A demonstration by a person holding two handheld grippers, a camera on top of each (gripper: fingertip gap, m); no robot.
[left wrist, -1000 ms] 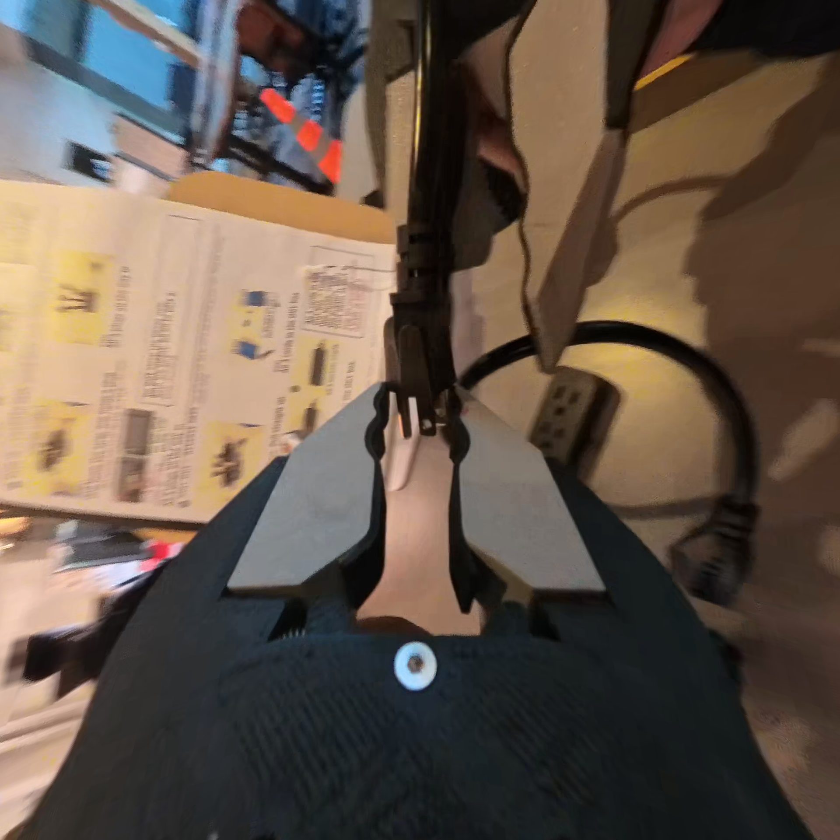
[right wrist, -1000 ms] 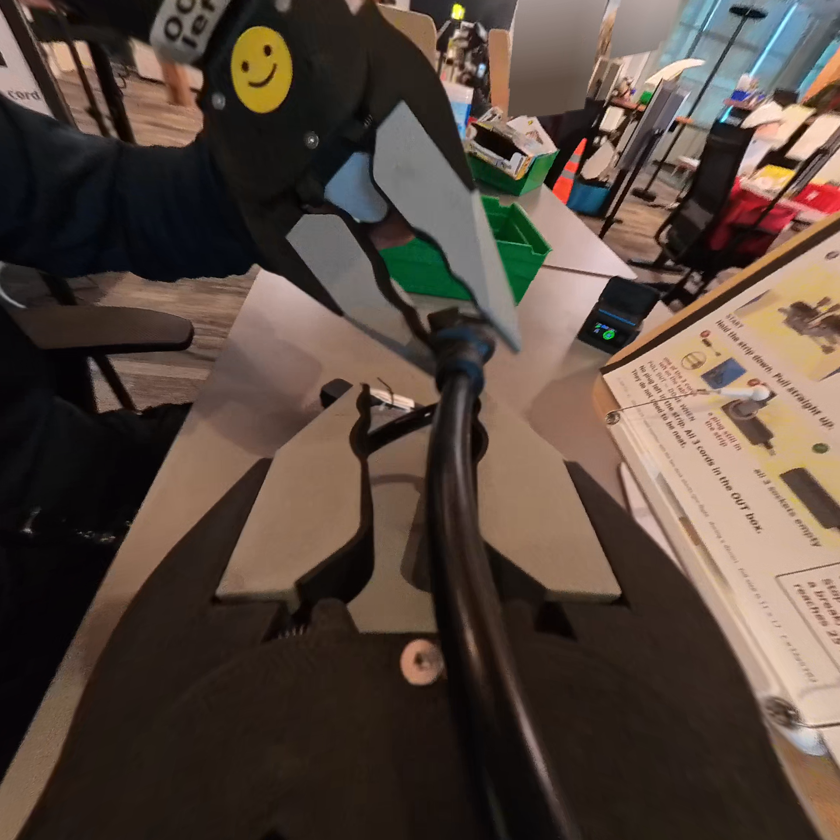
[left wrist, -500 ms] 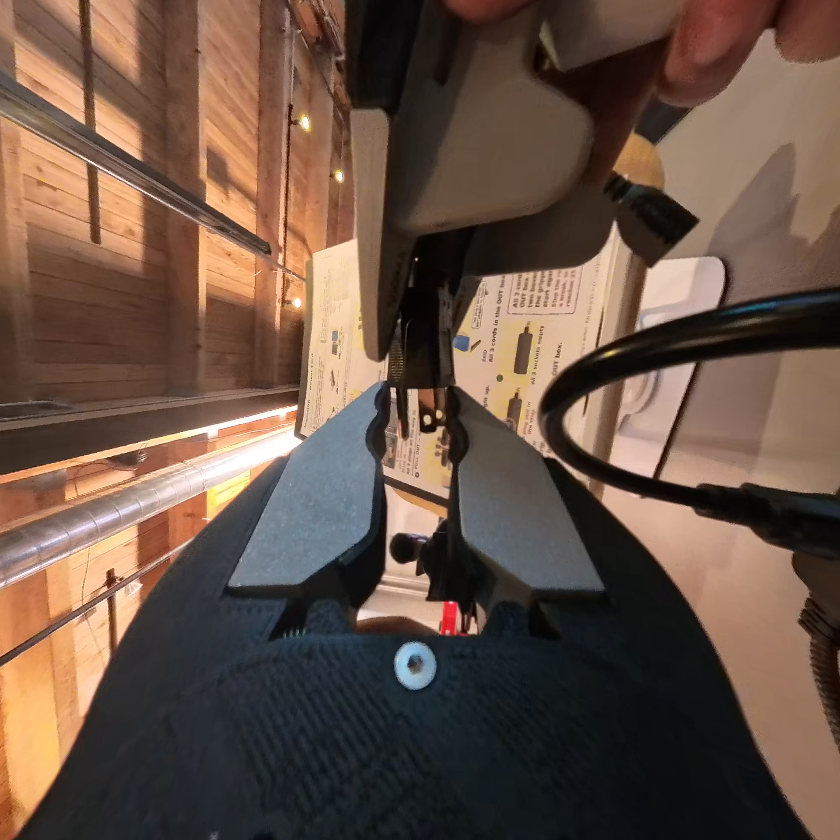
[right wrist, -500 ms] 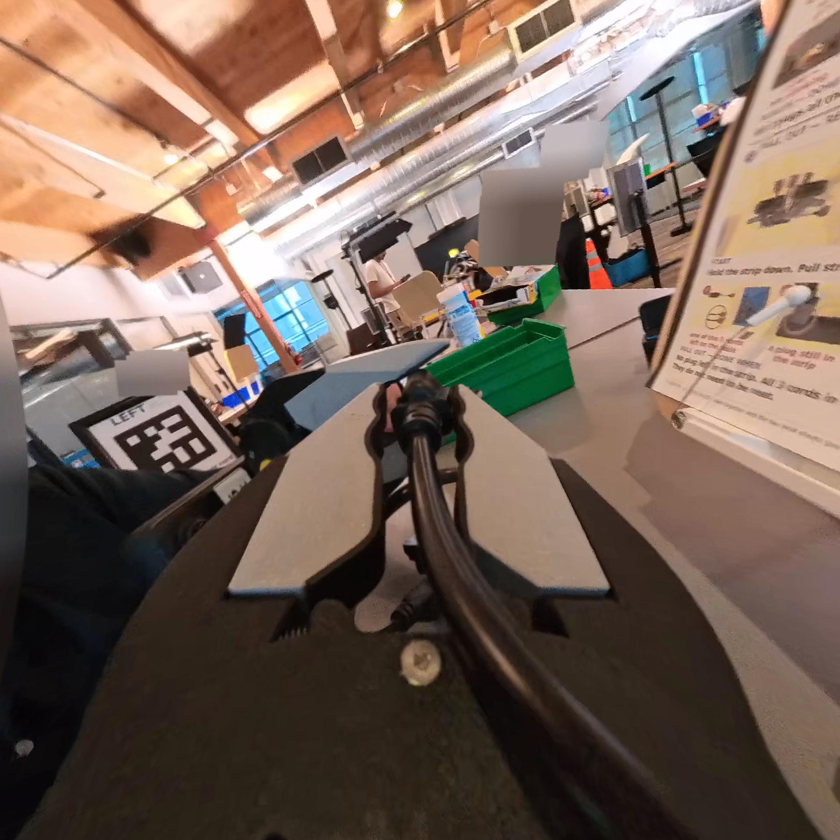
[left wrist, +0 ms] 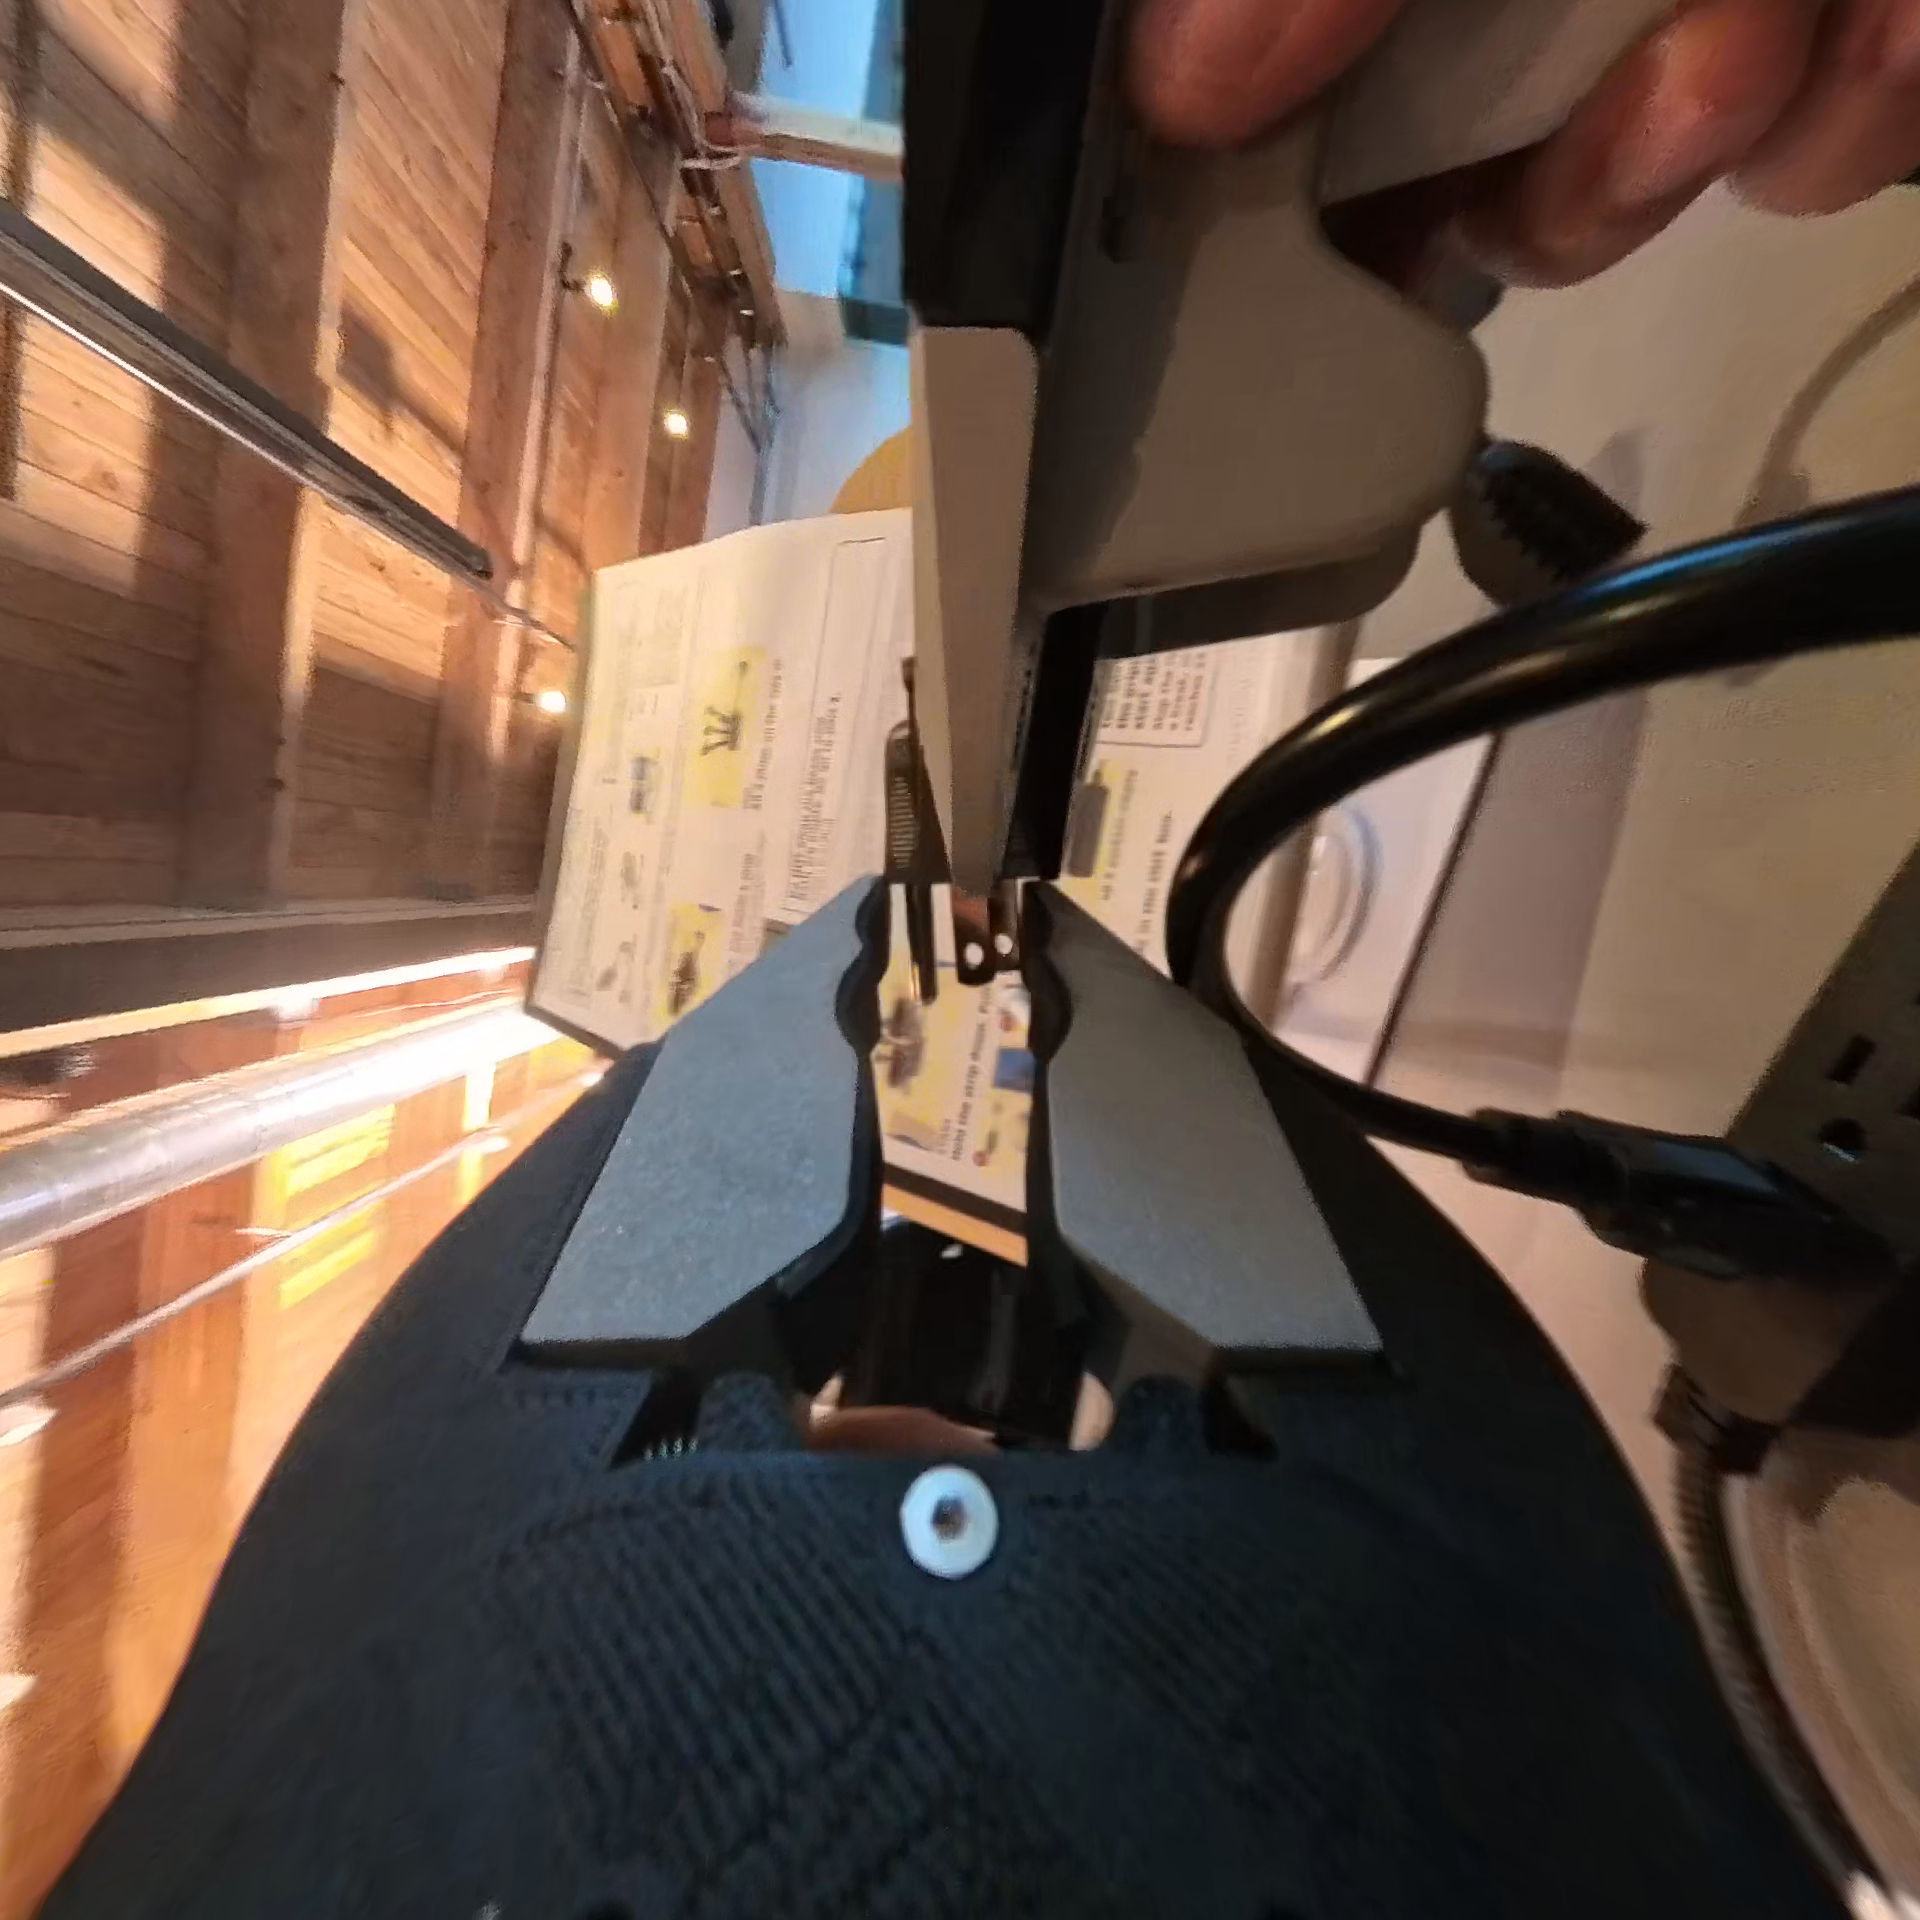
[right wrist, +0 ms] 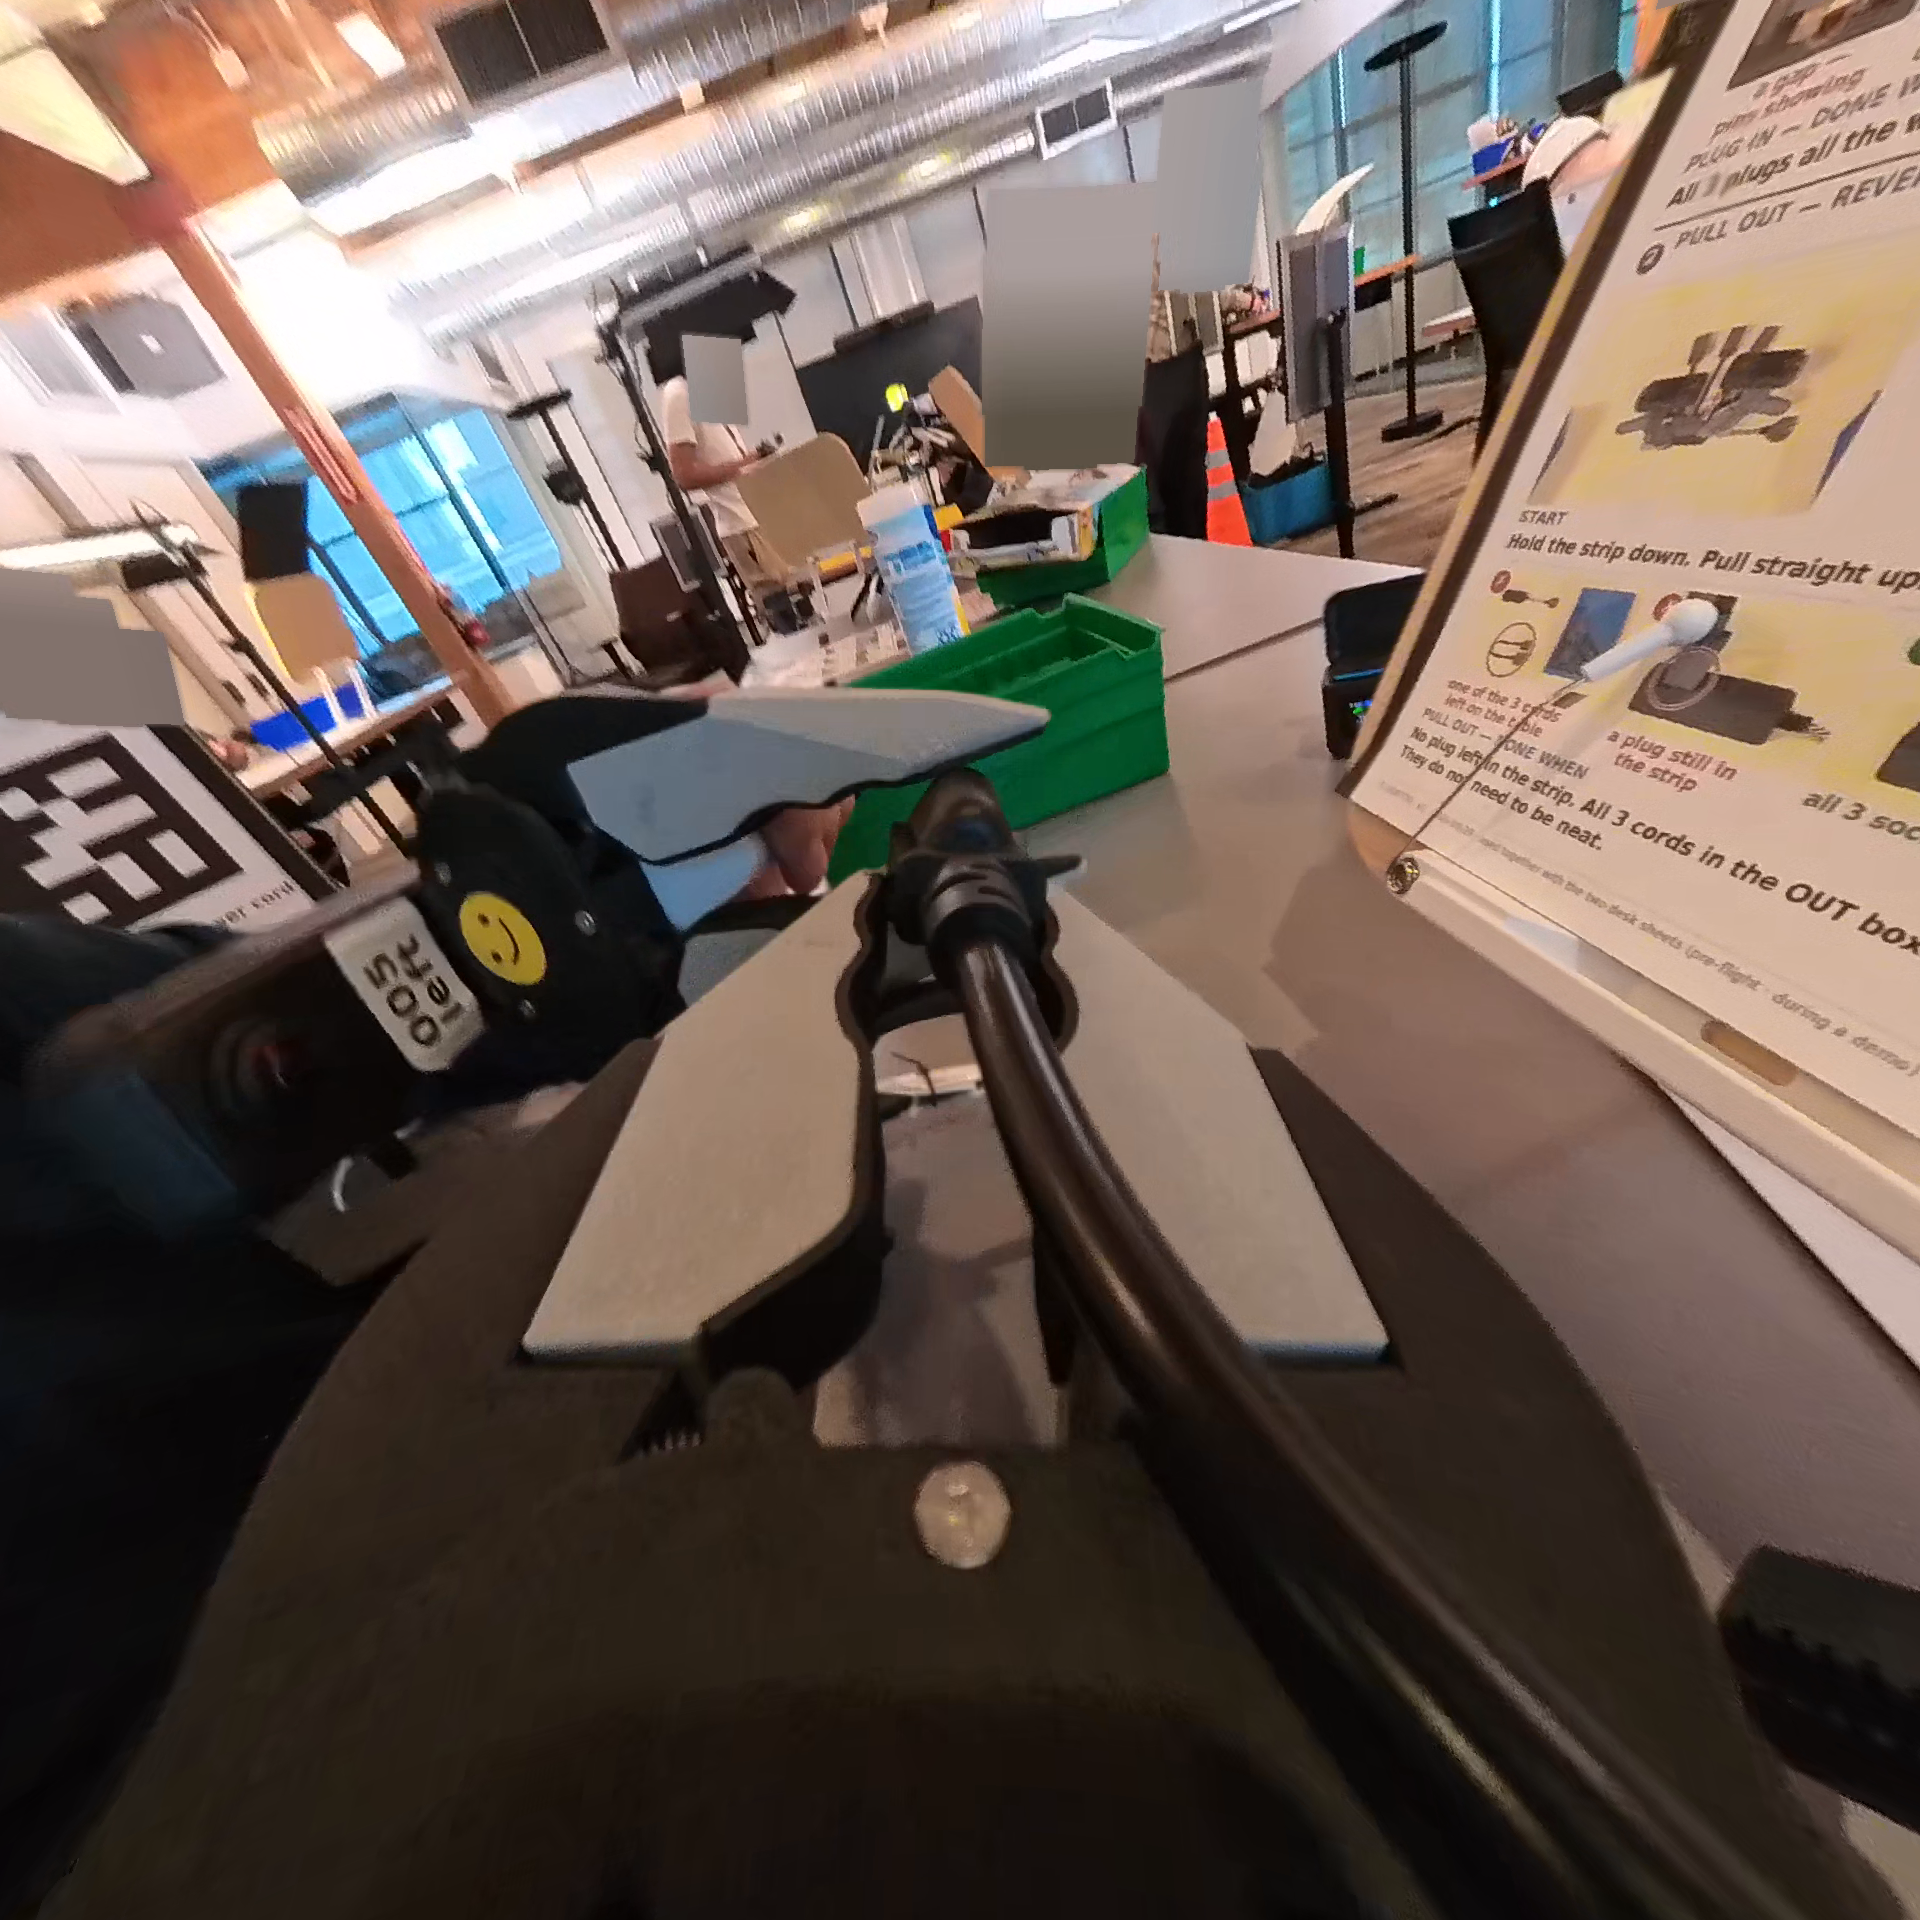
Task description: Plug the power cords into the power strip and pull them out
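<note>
the right claw (right wrist: 961,914) is gripping the black moulded plug (right wrist: 966,862) of a thick black power cord (right wrist: 1101,1174), its two grey fingers (right wrist: 748,1122) pressing against the plug's sides while the cord is trailing back over the claw body toward the camera. the left claw (left wrist: 956,935) is standing narrowly parted, and the plug's metal prongs (left wrist: 982,940) are lying between its grey fingertips (left wrist: 1049,935), close to the right-hand one; whether the pads are pressing on the prongs cannot be told, since the plug body is hidden behind the right claw's finger. in the left wrist view the right claw is reaching in from above, with a person's fingers (left wrist: 1558,125) wrapping its grey handle. in the right wrist view the left claw (right wrist: 977,727) is coming in from the left, one grey finger lying just above the plug tip. a dark grey power strip (left wrist: 1829,1164) is sitting at the right edge of the left wrist view, a second black plug (left wrist: 1662,1195) and looping black cord (left wrist: 1351,707) beside it. a grey surface (right wrist: 1351,935) is carrying a green plastic bin (right wrist: 1039,707) and a propped, illustrated instruction sheet (right wrist: 1714,520).
</note>
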